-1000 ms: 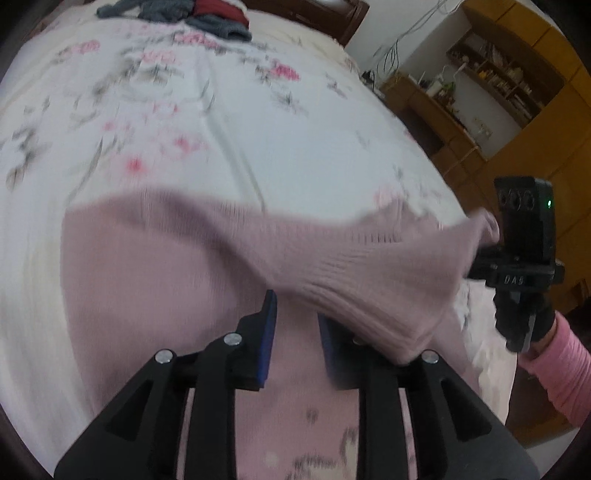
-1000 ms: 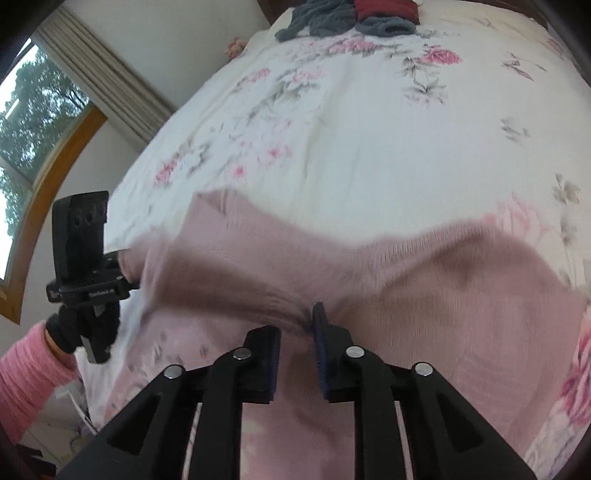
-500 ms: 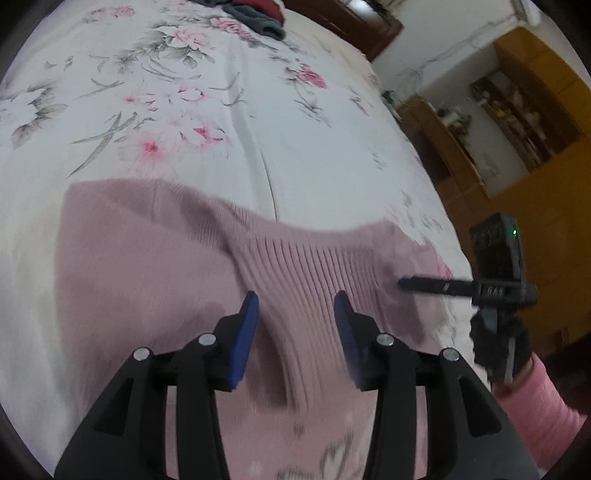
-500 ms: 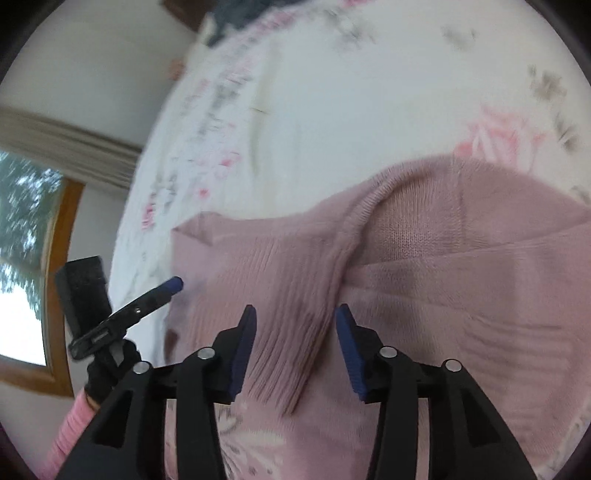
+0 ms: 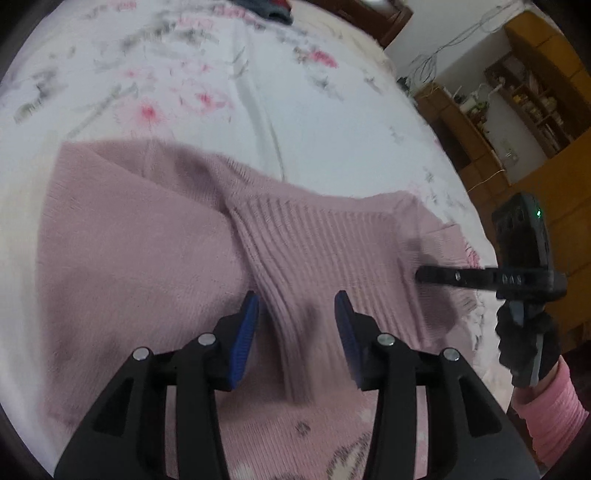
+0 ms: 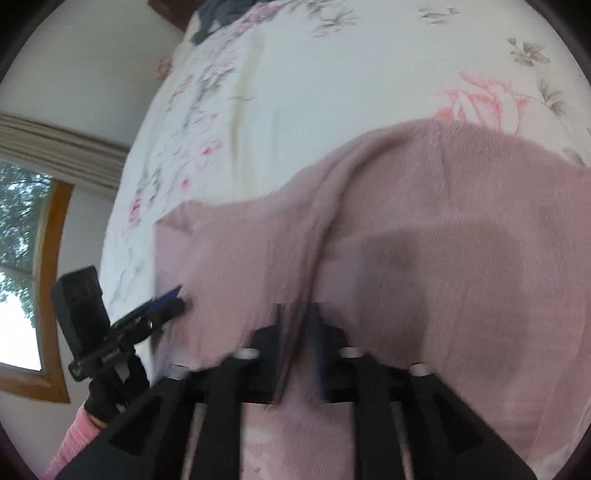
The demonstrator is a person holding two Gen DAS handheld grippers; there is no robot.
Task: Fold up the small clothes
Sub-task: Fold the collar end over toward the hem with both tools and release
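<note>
A pink knit sweater lies flat on the flowered bed sheet, with a ribbed sleeve folded across its chest. My left gripper hovers open over the sleeve's cuff, blue pads wide apart and nothing between them. My right gripper has its fingers close together with pink knit of the sweater between them; that view is blurred. From the left wrist, the right gripper shows side-on at the sweater's right edge. From the right wrist, the left gripper sits at its left edge.
A pile of dark grey and red clothes lies at the far end of the bed. Wooden shelves and cabinets stand to the right of the bed. A window with a curtain is on the left. Gloved hands in pink sleeves hold the grippers.
Both grippers let go of the sleeves after laying them across the sweater. Since half a second ago the right gripper's fingers have come together; the left stays open.
</note>
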